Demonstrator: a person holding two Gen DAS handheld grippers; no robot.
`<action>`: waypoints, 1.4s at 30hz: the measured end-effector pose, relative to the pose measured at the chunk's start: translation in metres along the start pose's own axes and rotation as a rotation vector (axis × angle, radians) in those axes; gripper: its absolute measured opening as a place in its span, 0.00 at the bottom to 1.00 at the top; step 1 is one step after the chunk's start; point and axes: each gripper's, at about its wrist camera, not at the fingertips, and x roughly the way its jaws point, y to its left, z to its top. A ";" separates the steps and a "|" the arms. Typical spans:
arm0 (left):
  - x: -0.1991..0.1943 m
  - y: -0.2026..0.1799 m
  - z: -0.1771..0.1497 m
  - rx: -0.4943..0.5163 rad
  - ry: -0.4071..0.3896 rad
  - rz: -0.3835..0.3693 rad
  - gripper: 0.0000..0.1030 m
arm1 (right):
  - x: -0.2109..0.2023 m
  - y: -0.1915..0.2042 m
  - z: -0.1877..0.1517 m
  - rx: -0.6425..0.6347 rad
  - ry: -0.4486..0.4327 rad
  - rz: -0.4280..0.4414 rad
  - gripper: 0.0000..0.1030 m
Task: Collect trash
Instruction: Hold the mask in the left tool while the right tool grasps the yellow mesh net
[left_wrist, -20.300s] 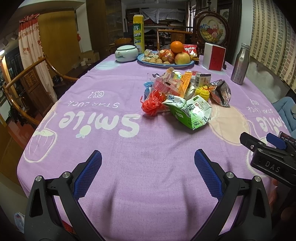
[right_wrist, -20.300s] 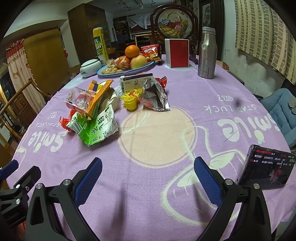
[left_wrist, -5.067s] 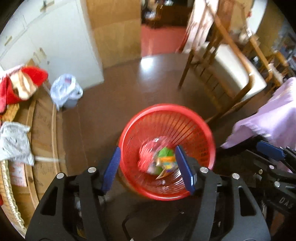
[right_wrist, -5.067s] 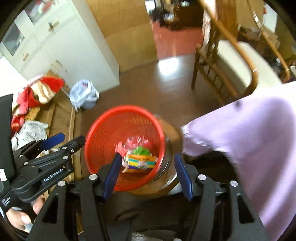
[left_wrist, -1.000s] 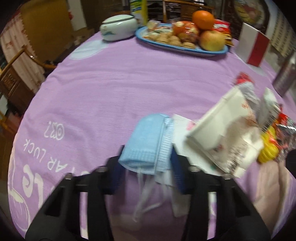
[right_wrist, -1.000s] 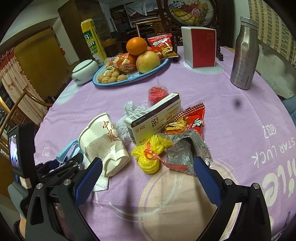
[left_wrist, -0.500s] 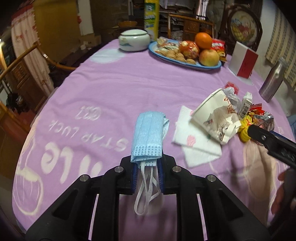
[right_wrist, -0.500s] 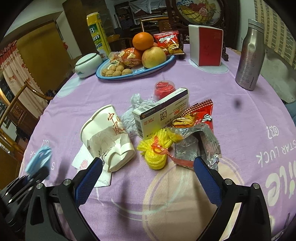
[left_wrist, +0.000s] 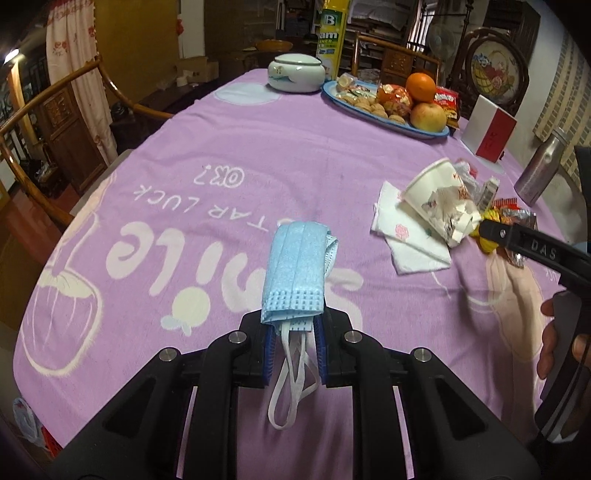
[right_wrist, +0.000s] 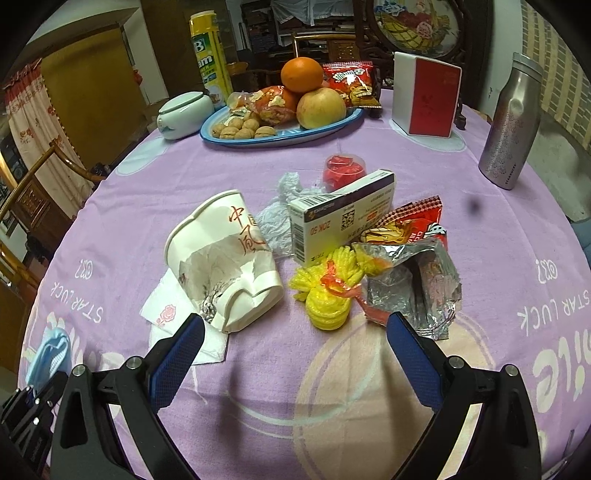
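My left gripper (left_wrist: 293, 343) is shut on a folded blue face mask (left_wrist: 297, 266), held above the purple tablecloth (left_wrist: 184, 155) with its white ear loops hanging down. In the right wrist view the mask (right_wrist: 50, 354) shows at the far left. My right gripper (right_wrist: 293, 350) is open and empty just in front of the trash pile. The pile holds a crushed paper cup (right_wrist: 221, 258) on a white napkin (right_wrist: 173, 321), a yellow string bundle (right_wrist: 328, 291), a foil wrapper (right_wrist: 413, 288), a barcoded white box (right_wrist: 343, 214) and crumpled clear plastic (right_wrist: 277, 218).
At the back stand a blue fruit plate (right_wrist: 277, 140), a white lidded jar (right_wrist: 184, 114), a yellow can (right_wrist: 208, 51), a red-and-white box (right_wrist: 424, 96) and a steel bottle (right_wrist: 511, 122). A wooden chair (left_wrist: 55, 110) stands left of the table. A hand (left_wrist: 550, 343) holds the right gripper.
My left gripper closed on the blue mask, lifted it off the cloth and drew back from the trash pile. The right gripper edged a little closer to the pile.
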 end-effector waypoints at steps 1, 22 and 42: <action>0.000 0.000 -0.002 0.001 0.002 0.002 0.19 | 0.000 0.001 0.000 -0.003 0.001 0.001 0.94; 0.008 0.001 -0.008 0.001 0.033 -0.003 0.19 | 0.003 0.005 -0.001 -0.014 0.016 0.013 0.94; 0.008 0.010 -0.006 0.000 0.024 0.015 0.19 | -0.010 -0.022 0.009 0.059 0.001 0.072 0.94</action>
